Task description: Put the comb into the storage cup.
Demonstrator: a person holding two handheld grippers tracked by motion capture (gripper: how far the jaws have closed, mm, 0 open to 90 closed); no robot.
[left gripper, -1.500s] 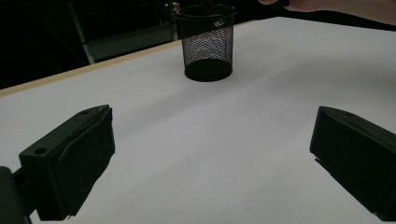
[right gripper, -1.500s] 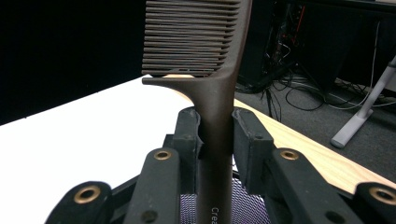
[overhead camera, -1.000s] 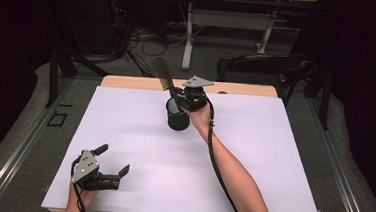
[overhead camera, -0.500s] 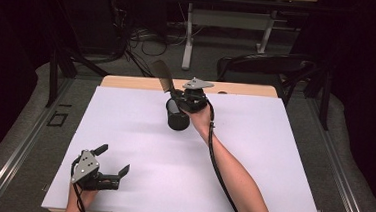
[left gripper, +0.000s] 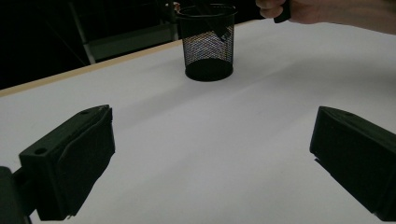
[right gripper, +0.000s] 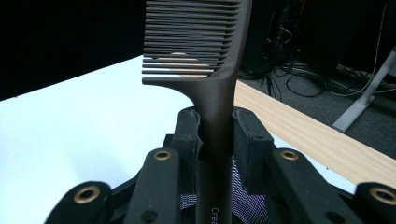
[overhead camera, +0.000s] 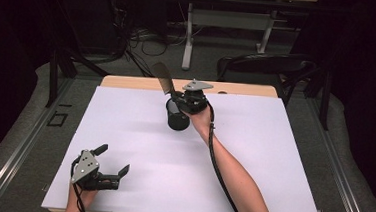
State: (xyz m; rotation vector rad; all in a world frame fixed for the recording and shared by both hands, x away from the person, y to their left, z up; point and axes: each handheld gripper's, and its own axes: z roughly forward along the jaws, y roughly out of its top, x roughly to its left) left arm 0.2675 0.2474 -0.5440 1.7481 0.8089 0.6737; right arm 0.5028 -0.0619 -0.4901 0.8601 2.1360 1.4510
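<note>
Comb held over the mesh cup

Comb [right gripper: 212,116] is gripped by its handle in the clenched right claw [overhead camera: 179,99], teeth slanting up and away, handle end dipping into the black mesh cup [overhead camera: 177,119] directly beneath. Insertion is judged begun; lowering and release are left. The handle's lower end is hidden by the mesh. The left claw [overhead camera: 113,162] is held released, well apart, above the white tabletop [overhead camera: 272,157].
</note>
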